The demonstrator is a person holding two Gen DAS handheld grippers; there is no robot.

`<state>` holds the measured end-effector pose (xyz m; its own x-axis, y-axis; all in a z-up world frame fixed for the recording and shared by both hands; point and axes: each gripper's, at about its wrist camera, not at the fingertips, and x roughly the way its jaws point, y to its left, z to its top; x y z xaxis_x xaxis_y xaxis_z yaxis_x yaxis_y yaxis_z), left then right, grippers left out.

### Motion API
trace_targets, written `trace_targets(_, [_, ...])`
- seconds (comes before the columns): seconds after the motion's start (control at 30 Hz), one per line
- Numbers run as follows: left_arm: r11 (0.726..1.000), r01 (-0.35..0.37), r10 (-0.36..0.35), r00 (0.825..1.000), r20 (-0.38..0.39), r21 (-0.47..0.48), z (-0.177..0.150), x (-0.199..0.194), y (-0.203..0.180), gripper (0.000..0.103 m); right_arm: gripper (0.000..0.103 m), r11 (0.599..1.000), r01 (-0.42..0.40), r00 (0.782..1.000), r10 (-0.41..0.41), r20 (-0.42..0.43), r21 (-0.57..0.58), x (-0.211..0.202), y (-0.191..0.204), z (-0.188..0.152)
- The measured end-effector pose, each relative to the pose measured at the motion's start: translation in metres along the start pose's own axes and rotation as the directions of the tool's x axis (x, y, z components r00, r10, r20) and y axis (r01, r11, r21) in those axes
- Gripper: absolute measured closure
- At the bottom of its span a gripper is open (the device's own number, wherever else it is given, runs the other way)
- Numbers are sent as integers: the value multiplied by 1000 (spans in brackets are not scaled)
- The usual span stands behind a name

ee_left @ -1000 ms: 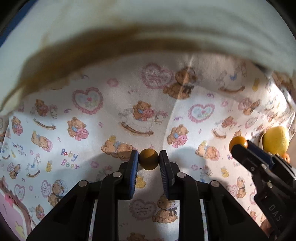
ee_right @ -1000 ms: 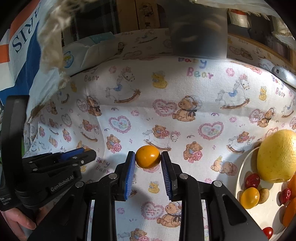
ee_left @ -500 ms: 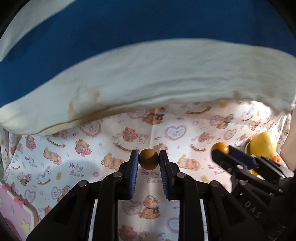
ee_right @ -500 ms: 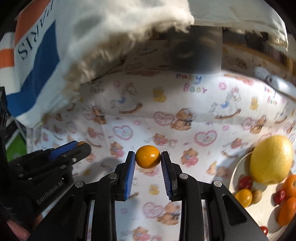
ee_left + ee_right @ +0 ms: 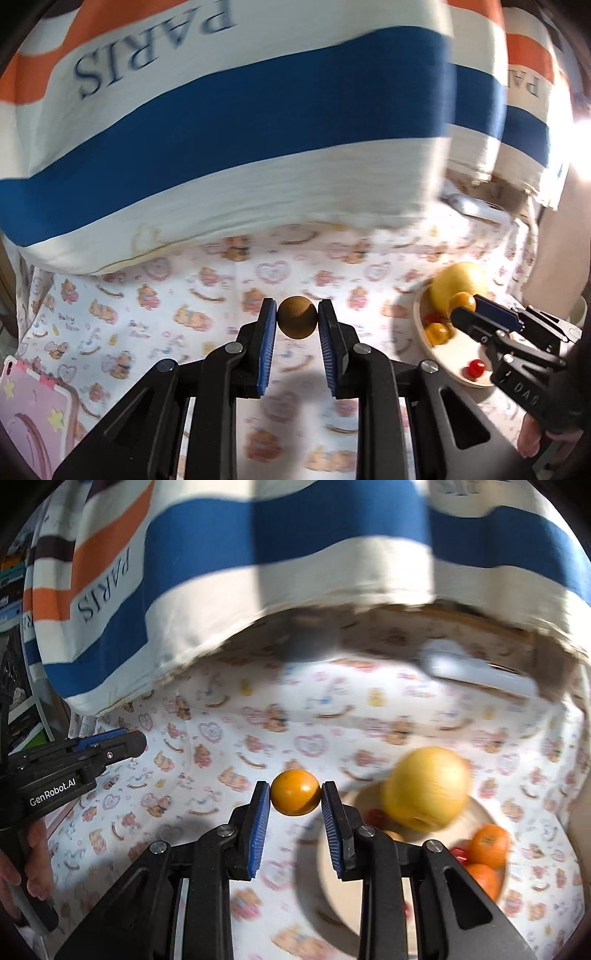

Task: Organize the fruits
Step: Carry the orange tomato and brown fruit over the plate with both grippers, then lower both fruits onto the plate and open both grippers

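Observation:
My left gripper (image 5: 297, 320) is shut on a small round brown fruit (image 5: 297, 322), held above the bear-print cloth (image 5: 207, 295). My right gripper (image 5: 295, 792) is shut on a small orange fruit (image 5: 295, 792), just left of and above a pale wooden plate (image 5: 332, 878). On that plate lie a large yellow fruit (image 5: 426, 788), two oranges (image 5: 490, 845) and small red fruits. In the left wrist view the right gripper (image 5: 466, 307) shows at the right with its orange fruit (image 5: 461, 301), in front of the plate (image 5: 443, 363). The left gripper (image 5: 125, 744) shows at the left of the right wrist view.
A big striped cushion (image 5: 258, 122) in white, blue and orange with "PARIS" lettering overhangs the back of the cloth. A pink tray corner (image 5: 29, 406) lies at the near left. A pale flat device (image 5: 476, 672) rests at the back right. A hand (image 5: 33, 867) grips the left handle.
Both grippers have risen and pulled back with their fruits, so the striped cushion fills more of each view. The right gripper has shifted toward the plate, which now lies under its right finger.

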<state>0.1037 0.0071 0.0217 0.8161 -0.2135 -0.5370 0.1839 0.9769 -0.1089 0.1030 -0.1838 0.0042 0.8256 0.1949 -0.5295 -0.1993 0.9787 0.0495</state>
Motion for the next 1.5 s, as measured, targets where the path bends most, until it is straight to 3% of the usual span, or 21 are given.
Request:
trace_targets(0.27, [992,96,-95,995,-25,76,-5,-2,-75,81,73,998,31,998,-33,44,56,-45,-58,-16])
trace_targets(0.4, [985,137,-132,990,-52,106,-8,6,-106,81,73,998,38,999,-40,25,48,-51,-77,-30])
trace_targets(0.6, [978,172,-163,983,-89,116,-16,23,-136,81,73,992,19,999,-12,-53,129,-43,-102,-40])
trace_targets(1.0, [977,193,-181,976,-123,90,-32,50,-142,81,73,995,-19,978,38,-206,93,-22,-93,-56])
trace_targets(1.5, [974,202,-188,973,-132,102,-37,56,-141,81,73,992,-21,960,55,-275,125,-11,-99,-64])
